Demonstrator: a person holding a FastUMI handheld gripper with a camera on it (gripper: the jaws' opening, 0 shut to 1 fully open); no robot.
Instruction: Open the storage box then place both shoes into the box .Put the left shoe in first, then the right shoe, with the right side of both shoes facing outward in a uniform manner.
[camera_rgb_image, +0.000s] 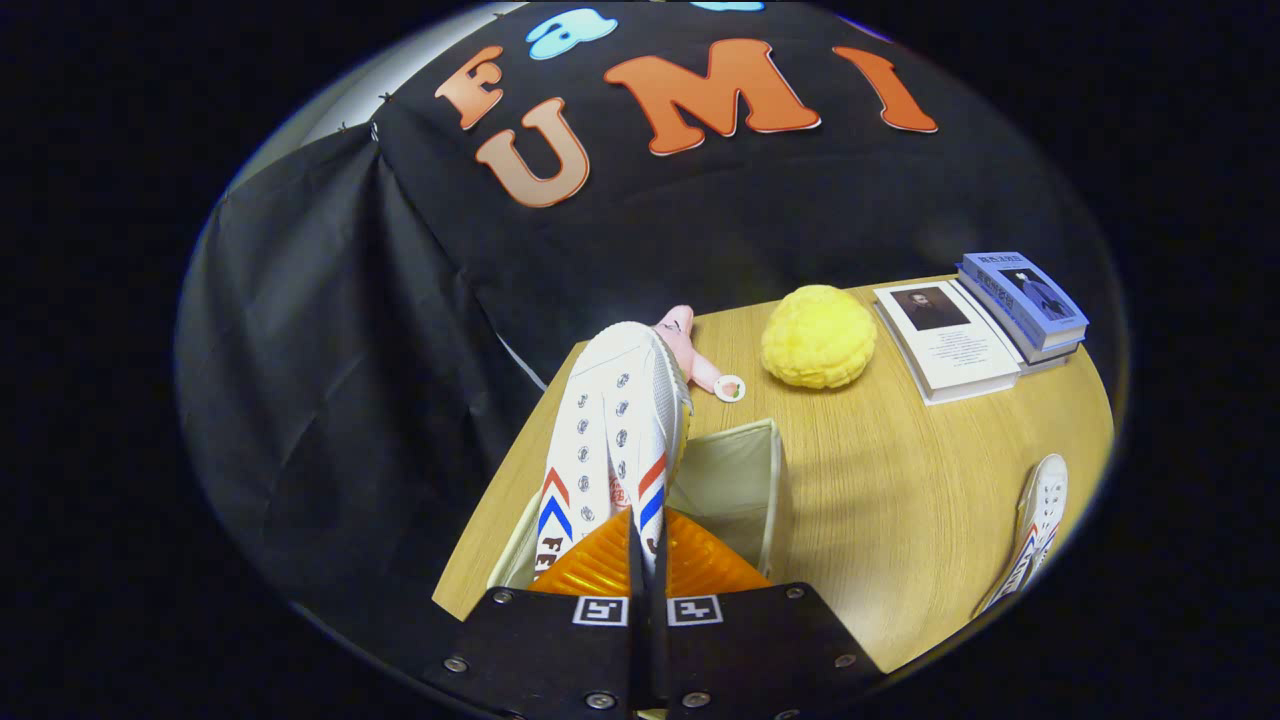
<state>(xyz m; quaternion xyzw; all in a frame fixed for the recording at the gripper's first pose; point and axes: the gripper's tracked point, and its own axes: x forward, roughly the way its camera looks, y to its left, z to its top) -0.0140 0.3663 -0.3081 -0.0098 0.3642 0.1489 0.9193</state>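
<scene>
At the bottom centre of the frame the gripper (648, 560) has its two fingers drawn nearly together, pinching the heel end of a white canvas sneaker (615, 430) with red and blue chevrons. The shoe's long axis runs straight ahead from the fingers, toe pointing up toward the middle of the frame, lace eyelets facing the camera. Directly beneath it the fabric storage box (745, 480) stands open on the wooden table (900, 500), its pale inner wall showing just right of the shoe. So the held shoe looks poised above the opening, and lowering it should be the next move. The second sneaker (1035, 530) lies at the lower right, well apart from the box. Beyond the box are a pink toy (690, 350), a yellow bun-shaped cushion (818, 335) and stacked books (985, 320) at upper right.
</scene>
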